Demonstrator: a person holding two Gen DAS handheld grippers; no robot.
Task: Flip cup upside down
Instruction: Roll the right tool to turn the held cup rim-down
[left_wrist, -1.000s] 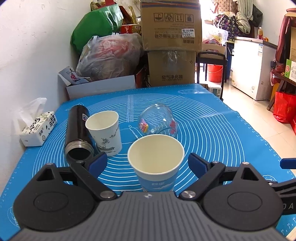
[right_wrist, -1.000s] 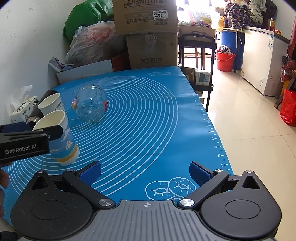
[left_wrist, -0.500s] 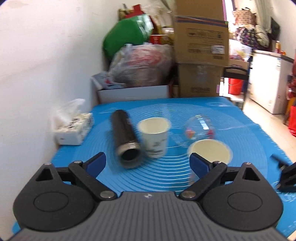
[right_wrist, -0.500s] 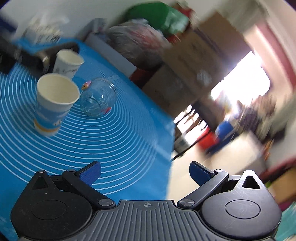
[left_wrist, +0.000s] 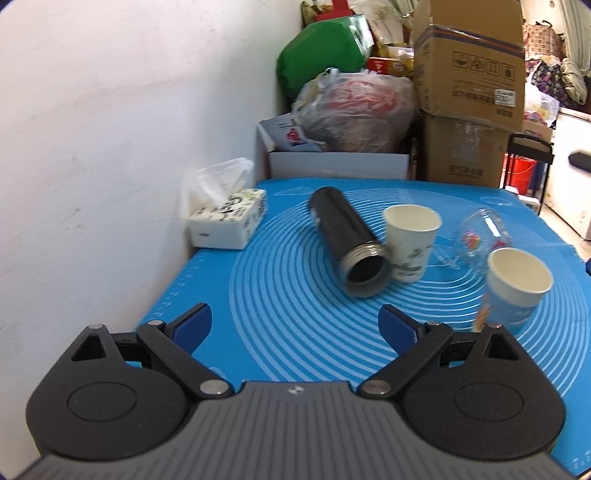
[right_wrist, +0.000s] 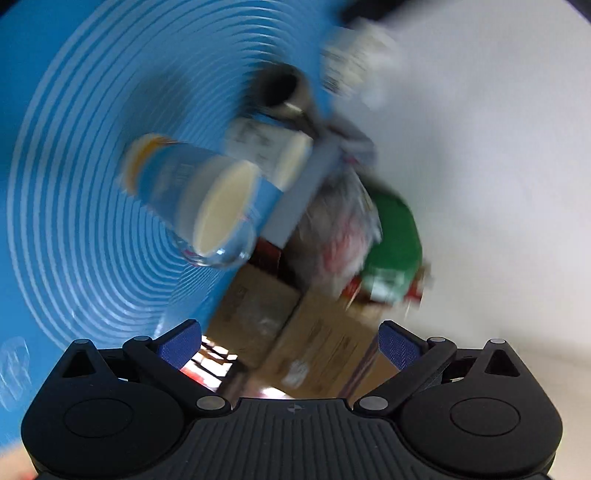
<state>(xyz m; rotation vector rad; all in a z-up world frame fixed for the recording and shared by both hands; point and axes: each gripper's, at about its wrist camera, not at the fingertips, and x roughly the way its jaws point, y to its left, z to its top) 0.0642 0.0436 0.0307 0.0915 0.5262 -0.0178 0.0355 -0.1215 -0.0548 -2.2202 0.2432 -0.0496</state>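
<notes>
A blue-and-white paper cup (left_wrist: 515, 291) stands upright, mouth up, on the blue mat (left_wrist: 288, 295), to the right of my left gripper (left_wrist: 295, 325), which is open and empty. A white printed paper cup (left_wrist: 410, 242) stands upright further back. My right gripper (right_wrist: 290, 343) is open and empty; its view is rolled far over and blurred, showing the blue cup (right_wrist: 192, 194) ahead of it and the white cup (right_wrist: 269, 155) behind.
A black flask (left_wrist: 347, 240) lies on its side next to the white cup, mouth toward me. A clear glass jar (left_wrist: 480, 240) lies behind the blue cup. A tissue box (left_wrist: 227, 221) sits by the white wall. Boxes and bags stand behind the table.
My left gripper has drawn back and to the left, off the blue cup. My right gripper has rolled strongly over and now faces the cups; its view is blurred.
</notes>
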